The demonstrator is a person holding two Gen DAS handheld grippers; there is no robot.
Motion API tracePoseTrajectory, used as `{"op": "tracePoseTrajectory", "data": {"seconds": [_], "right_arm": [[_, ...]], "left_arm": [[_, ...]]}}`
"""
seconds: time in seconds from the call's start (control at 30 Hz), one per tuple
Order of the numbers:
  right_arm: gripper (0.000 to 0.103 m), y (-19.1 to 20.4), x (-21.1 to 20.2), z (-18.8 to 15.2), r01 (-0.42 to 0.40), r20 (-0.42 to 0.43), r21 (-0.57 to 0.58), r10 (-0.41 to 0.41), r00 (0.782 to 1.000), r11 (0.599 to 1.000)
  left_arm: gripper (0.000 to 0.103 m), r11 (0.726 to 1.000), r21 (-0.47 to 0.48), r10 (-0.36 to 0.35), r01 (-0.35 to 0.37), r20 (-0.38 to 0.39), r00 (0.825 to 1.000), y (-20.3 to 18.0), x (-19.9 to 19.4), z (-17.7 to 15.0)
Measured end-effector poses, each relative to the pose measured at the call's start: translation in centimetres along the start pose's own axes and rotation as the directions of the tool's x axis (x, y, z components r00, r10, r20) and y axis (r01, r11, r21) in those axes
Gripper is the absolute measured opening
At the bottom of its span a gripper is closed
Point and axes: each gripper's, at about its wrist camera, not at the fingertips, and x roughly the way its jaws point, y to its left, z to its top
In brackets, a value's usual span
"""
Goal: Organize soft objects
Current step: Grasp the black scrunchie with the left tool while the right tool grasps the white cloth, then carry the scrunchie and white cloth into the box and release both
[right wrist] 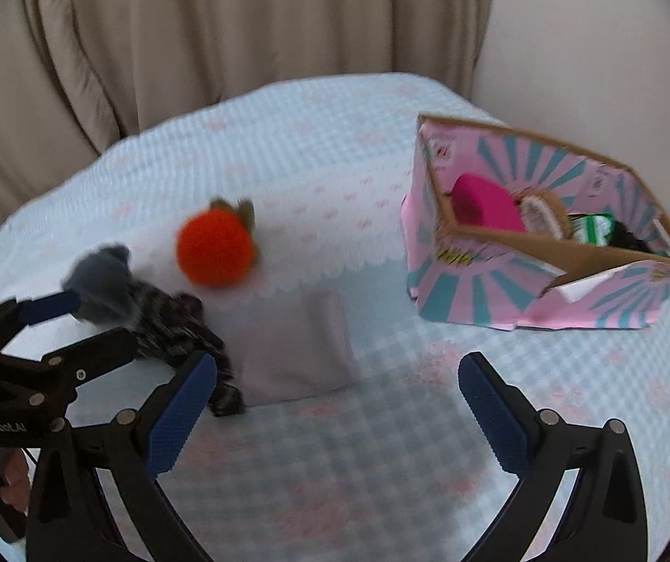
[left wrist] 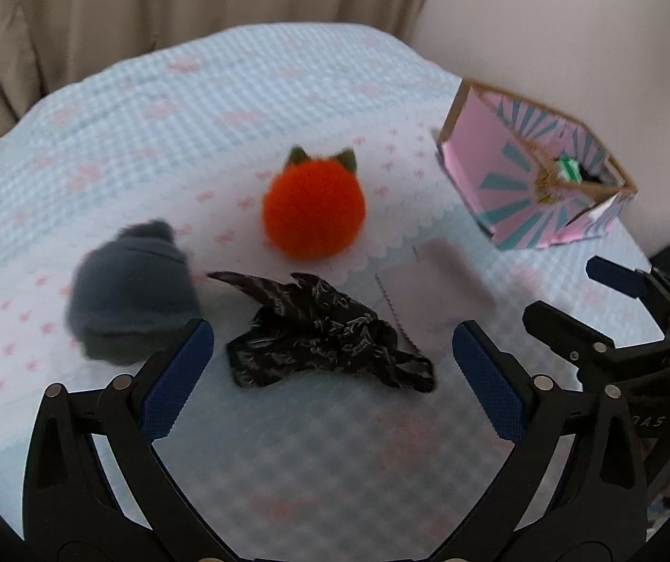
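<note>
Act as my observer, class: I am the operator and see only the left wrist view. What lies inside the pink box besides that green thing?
Observer: The right wrist view shows a bright pink roll at the left end of the box.
Operator: Anything between the roll and the green thing?
Observer: Yes, a round tan brush-like item sits between the roll and the green-and-white item.
</note>
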Motion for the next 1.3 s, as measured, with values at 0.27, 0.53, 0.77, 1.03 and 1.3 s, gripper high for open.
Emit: {"op": "tracePoseTrajectory", "data": {"seconds": [0.27, 0.53, 0.77, 1.03, 1.3], "right_arm": [[0.094, -0.2, 5.3, -1.3, -0.056, -0.028, -0.123, 0.053, 0.998, 0.991], [0.083, 1.8, 8.3, -1.7, -0.126, -0.058, -0.28, 0.114, 0.992, 0.952], [0.053, 4.0, 8.5, -2.0, -0.16, -0.063, -0.364, 0.147, 0.987, 0.918], [0.015, 3.6, 8.3, -1.3, -0.133, -0.072, -0.323, 0.116, 0.991, 0.937], [0.011, 2.7, 6.3, 0.5, -0.12, -0.053, -0.248, 0.11, 0.993, 0.961]], "left_arm": [[0.096, 0.998, 0.058, 0.022, -0.02, -0.02, 1.0, 0.1, 4.7, -0.8], [0.088, 0.997, 0.074, 0.006, -0.003, -0.05, 0.999, 0.1, 6.5, -0.8], [0.069, 0.996, 0.083, 0.02, -0.013, -0.083, 0.996, -0.3, 6.4, -1.1], [0.046, 0.995, 0.097, 0.025, -0.016, -0.086, 0.996, -0.9, 5.6, -1.1], [0.044, 0.997, 0.081, 0.019, -0.014, -0.065, 0.998, -1.2, 3.1, -0.4]]}}
